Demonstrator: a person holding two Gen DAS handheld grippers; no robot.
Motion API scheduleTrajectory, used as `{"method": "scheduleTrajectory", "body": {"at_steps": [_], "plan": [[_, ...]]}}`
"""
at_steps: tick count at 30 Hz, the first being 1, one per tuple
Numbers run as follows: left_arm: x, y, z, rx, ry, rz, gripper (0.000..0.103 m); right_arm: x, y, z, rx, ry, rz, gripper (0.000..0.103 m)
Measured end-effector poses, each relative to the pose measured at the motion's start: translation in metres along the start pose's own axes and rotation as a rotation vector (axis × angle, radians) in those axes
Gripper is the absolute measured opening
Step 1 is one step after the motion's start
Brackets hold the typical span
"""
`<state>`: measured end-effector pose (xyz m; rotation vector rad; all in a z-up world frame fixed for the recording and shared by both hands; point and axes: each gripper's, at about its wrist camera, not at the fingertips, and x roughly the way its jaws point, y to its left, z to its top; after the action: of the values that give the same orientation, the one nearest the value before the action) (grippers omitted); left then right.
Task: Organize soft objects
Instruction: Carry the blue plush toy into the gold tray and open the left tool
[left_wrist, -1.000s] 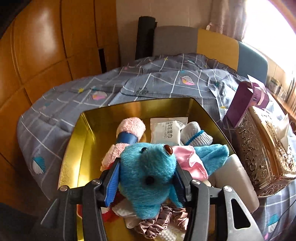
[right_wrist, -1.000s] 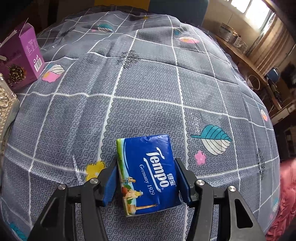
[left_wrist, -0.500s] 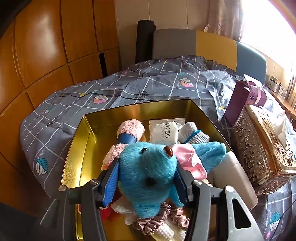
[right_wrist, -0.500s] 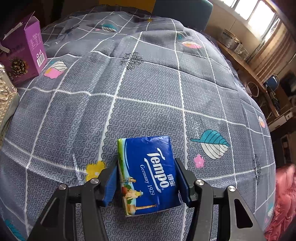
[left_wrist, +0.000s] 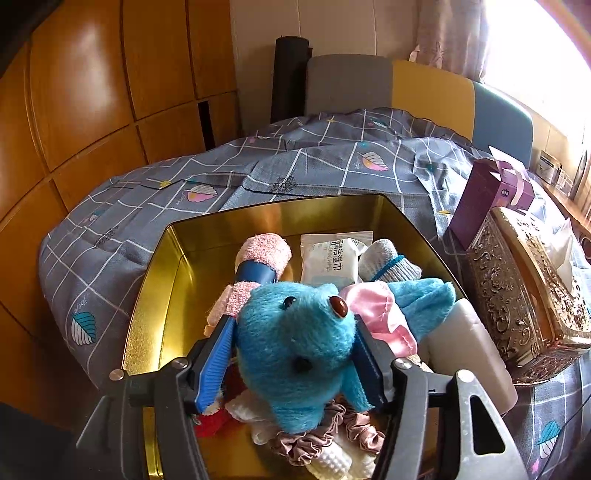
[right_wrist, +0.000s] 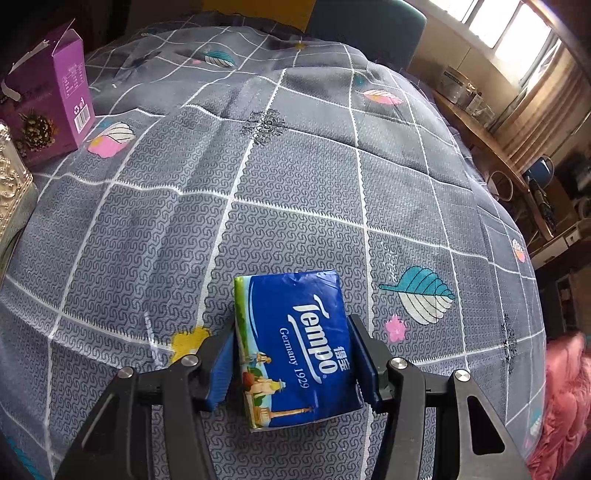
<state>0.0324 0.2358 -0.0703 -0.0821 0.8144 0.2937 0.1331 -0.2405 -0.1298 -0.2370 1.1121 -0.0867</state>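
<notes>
The left tool (left_wrist: 295, 363) squeezes a light, squashy blue plush toy (left_wrist: 301, 343) by its head above the gold tin (left_wrist: 162, 295); the right tool (right_wrist: 293, 365) clamps a crushable Tempo tissue pack (right_wrist: 295, 347) across its sides over the bed (right_wrist: 295, 184).

Left gripper (left_wrist: 295, 360) clamped on both sides of a blue plush toy (left_wrist: 295, 339); right gripper (right_wrist: 293, 363) pinched tight against a tissue pack (right_wrist: 295, 354), blue pads pressed flat.

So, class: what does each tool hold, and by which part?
Left tool: blue plush toy, gripped across its head. Right tool: blue tissue pack, gripped by its long sides.
</notes>
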Motion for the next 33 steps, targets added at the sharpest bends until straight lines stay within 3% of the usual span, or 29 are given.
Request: {"method": "scheduleTrajectory", "body": {"at_steps": [4,12,18,23,25,33], "plan": [[-0.003,0.008,0.002,-0.034,0.004,-0.039,0.073,0.002,-0.002,0.001,0.016,0.005,0.009,0.056],[-0.025,0.033,0.0,-0.09,-0.04,-0.071,0.081,0.003,-0.004,0.002,0.017,0.005,0.011,0.056],[-0.041,0.043,-0.008,-0.095,-0.054,-0.057,0.081,0.003,-0.002,0.002,0.009,0.003,0.006,0.056],[-0.037,0.022,-0.004,-0.041,-0.041,-0.083,0.063,0.002,-0.002,0.002,0.004,0.001,0.003,0.056],[-0.024,0.011,0.0,-0.002,-0.008,-0.082,0.048,0.001,-0.001,0.002,0.004,0.001,0.003,0.056],[0.035,0.011,0.006,-0.032,0.111,-0.011,0.041,0.002,-0.001,0.002,0.004,0.002,0.004,0.056]]}}
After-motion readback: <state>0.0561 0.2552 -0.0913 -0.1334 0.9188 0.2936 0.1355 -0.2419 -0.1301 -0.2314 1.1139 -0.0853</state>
